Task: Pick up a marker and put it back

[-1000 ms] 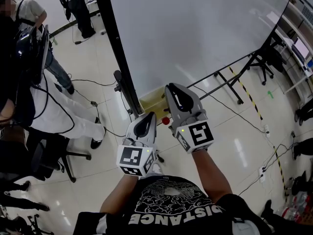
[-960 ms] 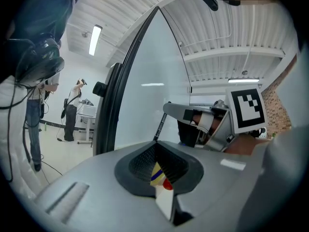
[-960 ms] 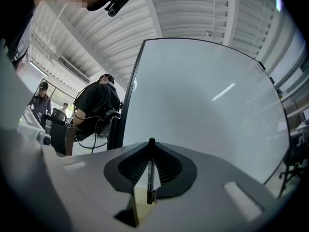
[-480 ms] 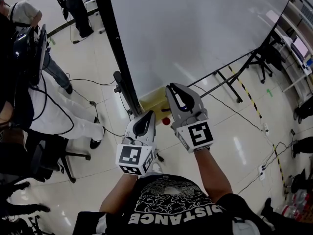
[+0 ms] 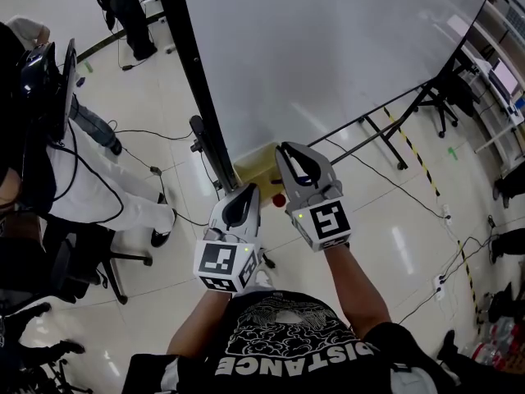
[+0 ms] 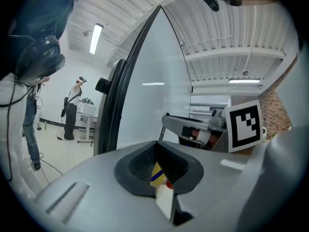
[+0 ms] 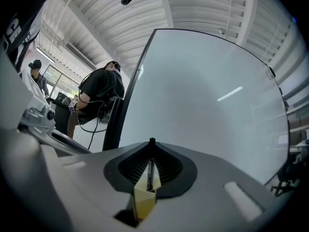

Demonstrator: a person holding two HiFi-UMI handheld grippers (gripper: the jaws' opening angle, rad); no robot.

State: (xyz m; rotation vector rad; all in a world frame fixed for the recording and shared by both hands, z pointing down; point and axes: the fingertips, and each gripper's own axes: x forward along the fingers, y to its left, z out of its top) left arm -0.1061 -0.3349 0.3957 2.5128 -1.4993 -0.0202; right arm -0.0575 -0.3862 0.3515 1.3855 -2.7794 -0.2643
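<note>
In the right gripper view a thin black marker (image 7: 150, 170) stands upright between the two pads of my right gripper (image 7: 151, 164), which is shut on it; its black tip pokes above the jaws. From the head view that right gripper (image 5: 289, 149) hangs in front of a yellowish tray (image 5: 256, 171) at the whiteboard's (image 5: 328, 48) lower edge. A small red end (image 5: 279, 199) shows just beside its underside. My left gripper (image 5: 251, 190) is lower and to the left, shut with nothing in it. Past the left gripper (image 6: 161, 172) a sliver of yellow, blue and red shows.
The whiteboard's black frame post (image 5: 193, 72) runs down to its stand (image 5: 385, 138) on the glossy floor. Cables (image 5: 139, 138) trail over the floor at left, where people and an office chair (image 5: 82, 261) are. Yellow-black floor tape (image 5: 418, 167) lies at right.
My right gripper has edged slightly up toward the board with the marker still in it. The left gripper has hardly moved. The person at far left has shifted out of frame.
</note>
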